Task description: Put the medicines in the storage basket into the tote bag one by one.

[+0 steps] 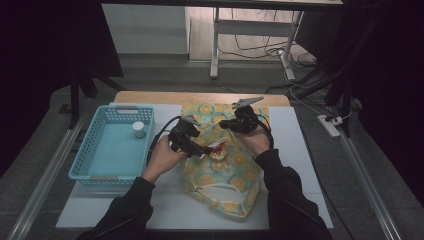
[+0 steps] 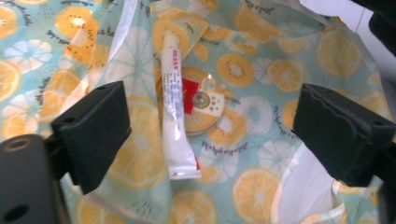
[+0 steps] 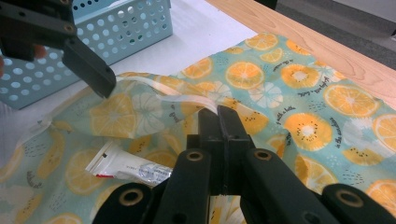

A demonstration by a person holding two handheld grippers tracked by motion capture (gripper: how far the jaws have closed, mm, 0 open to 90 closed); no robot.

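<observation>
A wooden table (image 1: 150, 96) carries a white mat (image 1: 295, 150). On the mat lie a blue basket (image 1: 90, 172) and a citrus-print bag (image 1: 240, 192).

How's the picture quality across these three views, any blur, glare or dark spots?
High view: dim, the surroundings nearly black, the white table the brightest part. Left gripper view: soft focus, glare on the white tube. Right gripper view: the fruit-print bag is fairly sharp; the right gripper is dark and near.

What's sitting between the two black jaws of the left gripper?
In the left gripper view, a white tube lies on the orange-print bag between the open jaws of the left gripper, untouched, with a small round tin beside it.
</observation>
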